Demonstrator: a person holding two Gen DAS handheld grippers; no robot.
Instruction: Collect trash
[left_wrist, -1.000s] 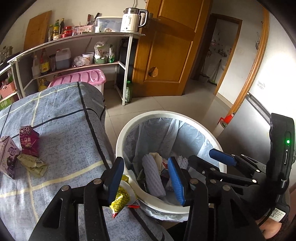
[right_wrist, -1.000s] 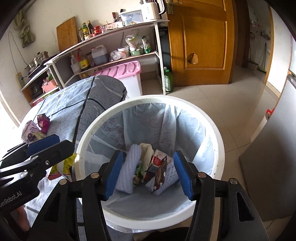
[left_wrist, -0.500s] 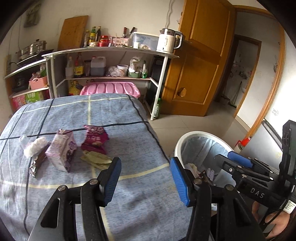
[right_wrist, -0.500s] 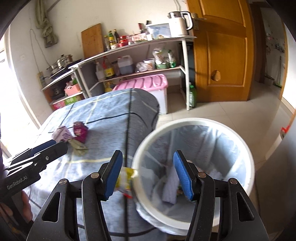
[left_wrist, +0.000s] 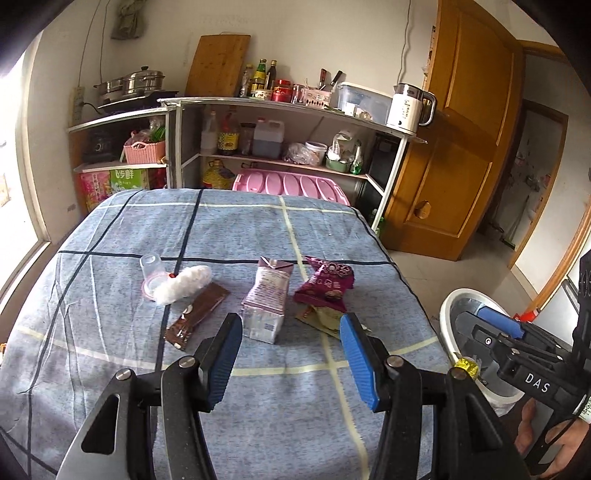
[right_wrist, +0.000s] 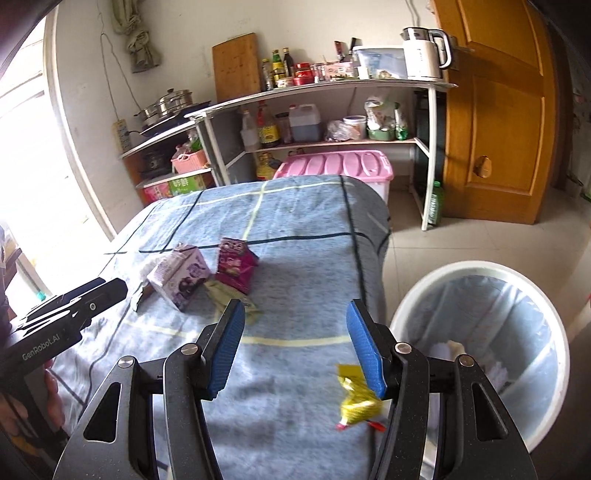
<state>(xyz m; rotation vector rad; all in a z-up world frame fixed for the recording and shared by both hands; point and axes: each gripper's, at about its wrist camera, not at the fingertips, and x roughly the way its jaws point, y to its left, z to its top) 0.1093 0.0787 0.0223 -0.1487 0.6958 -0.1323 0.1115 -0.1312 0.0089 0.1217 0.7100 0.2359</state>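
Observation:
Trash lies on the blue checked tablecloth (left_wrist: 295, 406): a purple milk carton (left_wrist: 267, 302), a maroon snack bag (left_wrist: 325, 284) on top of a greenish wrapper (left_wrist: 321, 319), a brown wrapper (left_wrist: 197, 315), a white tissue wad (left_wrist: 183, 284) and a clear plastic cup (left_wrist: 151, 266). My left gripper (left_wrist: 291, 354) hovers open and empty just short of the carton. My right gripper (right_wrist: 295, 343) is open and empty over the table's near right part. A yellow wrapper (right_wrist: 358, 402) lies beside its right finger. The white lined bin (right_wrist: 480, 267) stands right of the table with trash inside.
Behind the table stand metal shelves (left_wrist: 280, 107) with bottles, a kettle (left_wrist: 406, 109) and pots. A pink storage box (right_wrist: 340, 166) sits under them. A wooden door (right_wrist: 495, 122) is at the right, with tiled floor (right_wrist: 461, 240) around the bin.
Both grippers have swung left, from over the bin to above the table. The left jaws stand slightly wider than a second ago. The trash pile has come into the centre of both views.

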